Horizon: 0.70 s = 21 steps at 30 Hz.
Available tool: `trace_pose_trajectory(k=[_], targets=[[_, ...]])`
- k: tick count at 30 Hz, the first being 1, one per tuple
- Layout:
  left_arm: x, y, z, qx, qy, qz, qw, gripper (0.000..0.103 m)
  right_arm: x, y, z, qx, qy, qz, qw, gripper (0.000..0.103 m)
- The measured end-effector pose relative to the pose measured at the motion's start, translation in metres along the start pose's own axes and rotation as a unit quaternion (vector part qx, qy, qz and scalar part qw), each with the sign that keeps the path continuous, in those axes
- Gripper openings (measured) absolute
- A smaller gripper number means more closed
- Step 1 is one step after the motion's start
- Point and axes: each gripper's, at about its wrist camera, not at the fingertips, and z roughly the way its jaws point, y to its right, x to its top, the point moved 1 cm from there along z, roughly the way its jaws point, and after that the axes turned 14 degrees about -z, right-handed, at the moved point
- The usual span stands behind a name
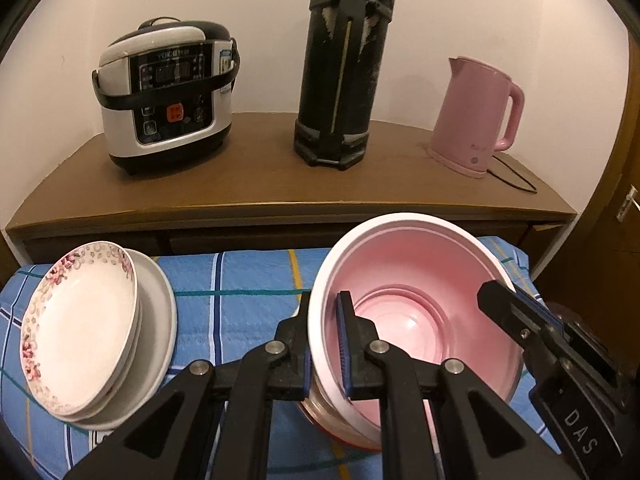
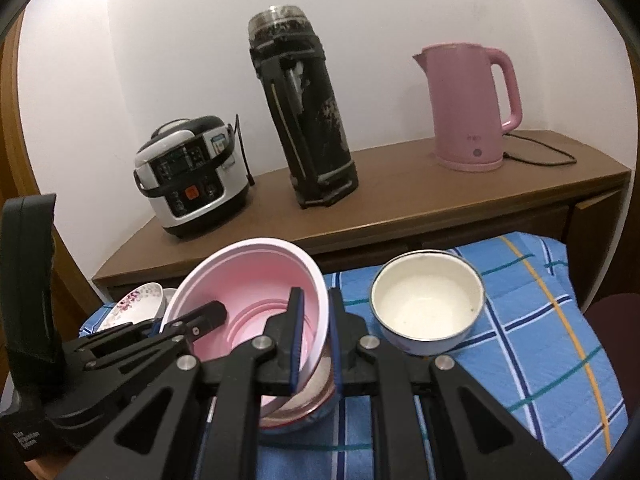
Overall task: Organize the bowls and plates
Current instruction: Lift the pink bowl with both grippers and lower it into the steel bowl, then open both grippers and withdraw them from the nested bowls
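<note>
A large pink bowl [image 1: 416,312] sits tilted inside another bowl with a red rim [image 1: 344,436] on the blue plaid cloth [image 1: 240,292]. My left gripper [image 1: 326,344] is shut on the pink bowl's left rim, one finger inside, one outside. My right gripper [image 2: 316,340] is shut on the same pink bowl [image 2: 248,280] at its right rim; it also shows in the left wrist view [image 1: 516,304]. A floral plate [image 1: 80,328] lies stacked on white plates [image 1: 160,320] at the left. A white enamel bowl [image 2: 428,304] stands alone to the right.
Behind the cloth runs a brown wooden counter [image 1: 280,184] with a rice cooker [image 1: 168,92], a tall black thermos [image 1: 344,72] and a pink electric kettle [image 1: 476,116] with its cord. A wooden door [image 1: 616,200] is at the right.
</note>
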Motion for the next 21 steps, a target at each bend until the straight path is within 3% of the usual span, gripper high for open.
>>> trace_pose_trajectory(k=[8, 21], targets=[[-0.005, -0.003, 0.017, 0.044, 0.006, 0.022, 0.9988, 0.012, -0.01, 0.0, 0.023, 0.007, -0.022, 0.0, 1.0, 0.011], [-0.009, 0.003, 0.017, 0.049, 0.005, 0.045, 0.9978, 0.013, -0.017, 0.003, 0.012, -0.002, -0.027, -0.001, 1.0, 0.011]])
